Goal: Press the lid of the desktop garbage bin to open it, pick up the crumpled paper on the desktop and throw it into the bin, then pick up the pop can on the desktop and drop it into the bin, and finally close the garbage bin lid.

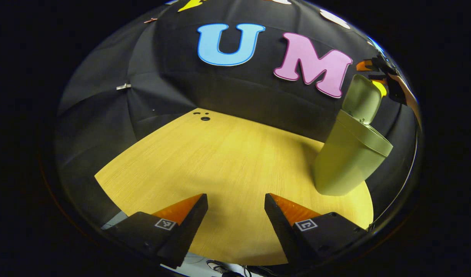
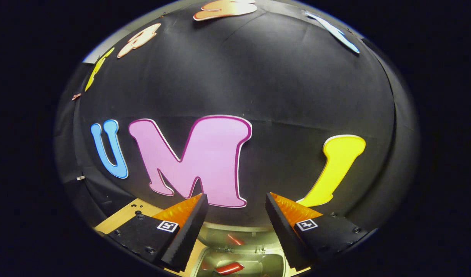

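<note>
In the left gripper view the bin (image 1: 347,161) stands at the right of the tabletop (image 1: 220,161), lid (image 1: 361,98) raised, near the booth wall behind it; in the right gripper view the pop can (image 2: 229,268) lies inside the bin

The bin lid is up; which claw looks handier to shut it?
Probably the right claw: open, directly above the open bin. The left claw hangs over bare table, bin off aside.

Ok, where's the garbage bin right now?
In the left gripper view the garbage bin stands at the right on the wooden desktop, its lid up; the right gripper hangs open above its mouth.
</note>
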{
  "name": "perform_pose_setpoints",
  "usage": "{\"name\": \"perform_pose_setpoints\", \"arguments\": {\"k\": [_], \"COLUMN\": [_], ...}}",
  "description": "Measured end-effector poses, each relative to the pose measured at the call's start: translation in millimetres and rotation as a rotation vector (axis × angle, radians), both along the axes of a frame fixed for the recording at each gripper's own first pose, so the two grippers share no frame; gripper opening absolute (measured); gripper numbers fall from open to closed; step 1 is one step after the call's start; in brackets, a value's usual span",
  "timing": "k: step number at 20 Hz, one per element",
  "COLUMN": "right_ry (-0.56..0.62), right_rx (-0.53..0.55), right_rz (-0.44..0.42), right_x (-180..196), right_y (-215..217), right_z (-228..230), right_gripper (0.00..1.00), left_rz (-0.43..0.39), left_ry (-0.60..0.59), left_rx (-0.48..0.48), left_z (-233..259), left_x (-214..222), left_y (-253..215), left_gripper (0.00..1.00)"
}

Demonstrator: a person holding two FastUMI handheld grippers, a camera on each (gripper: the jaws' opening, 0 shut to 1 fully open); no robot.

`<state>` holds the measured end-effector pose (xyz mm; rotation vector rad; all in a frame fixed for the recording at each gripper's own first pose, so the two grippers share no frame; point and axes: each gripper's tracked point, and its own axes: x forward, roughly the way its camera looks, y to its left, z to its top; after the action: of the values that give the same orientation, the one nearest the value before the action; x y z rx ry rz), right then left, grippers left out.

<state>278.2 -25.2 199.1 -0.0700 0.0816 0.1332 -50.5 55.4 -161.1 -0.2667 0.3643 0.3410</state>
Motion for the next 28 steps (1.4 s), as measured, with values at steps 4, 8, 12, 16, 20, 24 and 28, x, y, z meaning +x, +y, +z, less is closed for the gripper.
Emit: {"name": "perform_pose_setpoints", "arguments": {"k": [4, 8, 12, 16, 20, 24, 28], "right_ry": [0.065, 0.074, 0.098, 0.13, 0.153, 0.196, 0.237], "right_rx": [0.023, 0.024, 0.024, 0.041, 0.052, 0.072, 0.1], "right_rz": [0.008, 0.019, 0.036, 0.038, 0.052, 0.041, 0.035], "right_x": [4, -12, -48, -83, -109, -125, -133], "right_y": [-4, -6, -8, -17, -23, -31, -40], "right_z": [-17, -21, -37, -65, -96, -133, -163], "right_gripper": [0.95, 0.95, 0.95, 0.95, 0.96, 0.96, 0.97], "left_rz": [0.037, 0.039, 0.036, 0.014, -0.01, -0.021, -0.015], "left_ry": [-0.003, -0.001, -0.005, -0.01, 0.015, 0.053, 0.078], "left_rx": [-0.011, -0.011, -0.01, -0.005, -0.01, 0.004, 0.007], "left_z": [-4, -7, -5, -2, -12, -24, -30], "left_x": [-10, -14, -12, -9, -12, -21, -27], "left_y": [10, 14, 15, 13, 7, -1, -6], "left_gripper": [0.96, 0.96, 0.96, 0.96, 0.96, 0.96, 0.96]}}
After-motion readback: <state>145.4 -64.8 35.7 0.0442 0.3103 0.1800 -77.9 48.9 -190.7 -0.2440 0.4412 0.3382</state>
